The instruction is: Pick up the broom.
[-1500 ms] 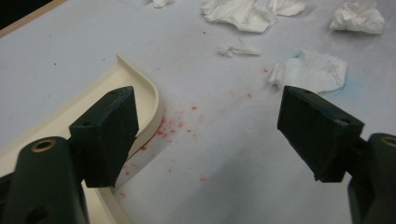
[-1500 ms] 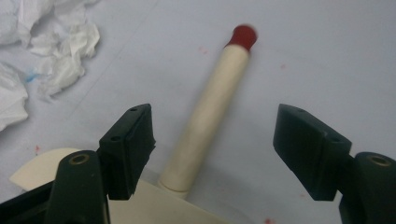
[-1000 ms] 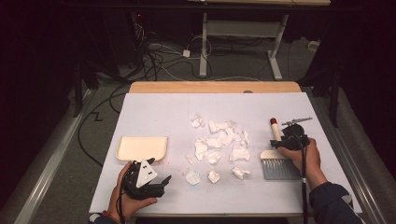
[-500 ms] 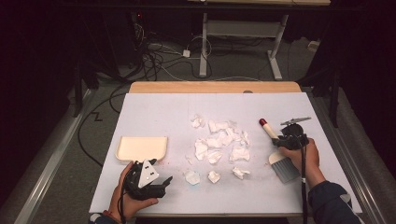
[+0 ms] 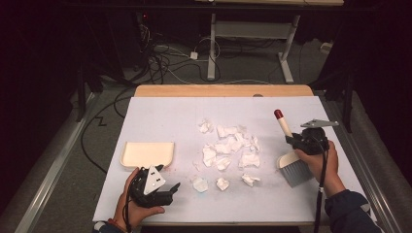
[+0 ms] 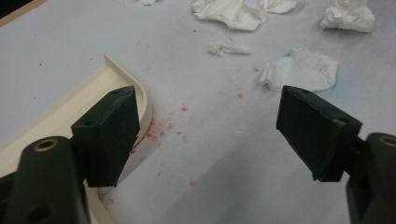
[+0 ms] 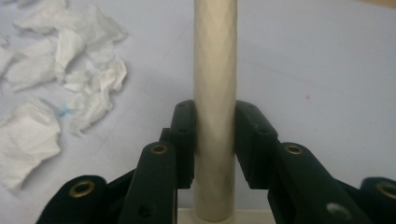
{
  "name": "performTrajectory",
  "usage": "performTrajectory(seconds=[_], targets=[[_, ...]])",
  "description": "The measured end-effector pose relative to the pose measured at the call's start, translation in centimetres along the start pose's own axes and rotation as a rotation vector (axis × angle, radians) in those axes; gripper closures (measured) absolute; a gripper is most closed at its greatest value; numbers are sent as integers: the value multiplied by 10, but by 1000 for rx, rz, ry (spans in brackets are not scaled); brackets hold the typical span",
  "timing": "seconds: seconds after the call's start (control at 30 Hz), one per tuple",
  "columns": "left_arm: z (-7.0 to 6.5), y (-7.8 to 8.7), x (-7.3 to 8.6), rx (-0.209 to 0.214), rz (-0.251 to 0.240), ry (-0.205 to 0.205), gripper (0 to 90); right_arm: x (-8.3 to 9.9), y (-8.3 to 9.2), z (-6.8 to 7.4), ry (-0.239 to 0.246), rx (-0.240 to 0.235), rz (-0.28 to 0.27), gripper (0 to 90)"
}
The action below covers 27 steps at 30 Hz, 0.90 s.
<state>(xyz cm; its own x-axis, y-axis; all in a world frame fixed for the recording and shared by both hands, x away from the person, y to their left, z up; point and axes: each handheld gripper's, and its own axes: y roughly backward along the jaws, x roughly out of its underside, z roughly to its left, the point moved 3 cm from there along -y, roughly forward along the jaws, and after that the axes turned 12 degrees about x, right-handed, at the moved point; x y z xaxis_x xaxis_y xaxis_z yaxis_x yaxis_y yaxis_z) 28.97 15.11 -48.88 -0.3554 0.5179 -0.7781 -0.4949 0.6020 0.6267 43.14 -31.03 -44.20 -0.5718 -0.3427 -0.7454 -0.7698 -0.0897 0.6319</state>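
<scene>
Here the right gripper (image 5: 297, 140) is clamped on the cream handle of a small brush (image 5: 290, 154), its jaws having just closed onto it; the red-tipped handle end juts up and away past the jaws, while the grey bristles sit below the hand, near the table's (image 5: 160, 111) right edge. To that gripper's left lies bare white tabletop, then the scattered crumpled paper pieces (image 5: 228, 150), well apart from it. The right gripper view adds what the high view cannot: both pads pressed flat against the handle's (image 7: 215, 70) faceted shaft. The left gripper (image 5: 163, 193) rests near the front edge with jaws spread wide and nothing between them, the cream dustpan (image 5: 147, 154) just beyond it. The left gripper view shows the dustpan's curved rim (image 6: 116, 77) next to one pad and small red specks on the surface between the jaws. The right hand (image 5: 323, 162) wraps its gripper from behind, forearm angled in from the lower right; the left hand (image 5: 132, 204) cups its gripper from below.
</scene>
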Motion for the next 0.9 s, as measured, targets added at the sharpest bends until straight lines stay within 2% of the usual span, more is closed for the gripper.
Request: performTrajectory(seconds=[0.03, 0.07, 0.13, 0.17, 0.23, 0.27, 0.37, 0.4, 0.47, 0.5, 0.77, 0.8, 0.9], targets=[[0, 0, 0, 2, -1, 2, 205, 0, 0, 0, 0, 0, 0, 712], [0, 0, 0, 1, -1, 4, 206, -3, 8, 0, 0, -7, -43, 712], [0, 0, 0, 2, -2, 4, 206, -5, 14, 0, -1, -12, -78, 712], [0, 0, -1, 4, -4, 6, 206, -5, 14, 0, -1, -12, -78, 712], [0, 0, -1, 5, -11, 14, 205, -8, 22, 0, -8, -15, -123, 713], [0, 1, -3, 12, -21, 25, 205, -8, 22, 0, -8, -15, -123, 713], [-1, 1, -12, 56, -69, 65, 209, -12, 32, 3, -21, -19, -171, 714], [-1, 1, -12, 56, -69, 65, 213, -13, 34, 4, -25, -20, -184, 714], [-4, 1, -22, 80, -110, 66, 214, -16, 40, 8, -31, -24, -217, 715], [-4, 1, -22, 80, -110, 66, 215, -18, 42, 9, -30, -23, -226, 715], [-14, -8, -55, 86, -149, 24, 227, -28, 62, 26, -25, -51, -325, 715], [-17, -10, -60, 103, -156, 14, 226, -31, 67, 32, -25, -66, -342, 715], [-27, -16, -75, 127, -182, -23, 222, -34, 72, 39, -23, -79, -365, 715]])
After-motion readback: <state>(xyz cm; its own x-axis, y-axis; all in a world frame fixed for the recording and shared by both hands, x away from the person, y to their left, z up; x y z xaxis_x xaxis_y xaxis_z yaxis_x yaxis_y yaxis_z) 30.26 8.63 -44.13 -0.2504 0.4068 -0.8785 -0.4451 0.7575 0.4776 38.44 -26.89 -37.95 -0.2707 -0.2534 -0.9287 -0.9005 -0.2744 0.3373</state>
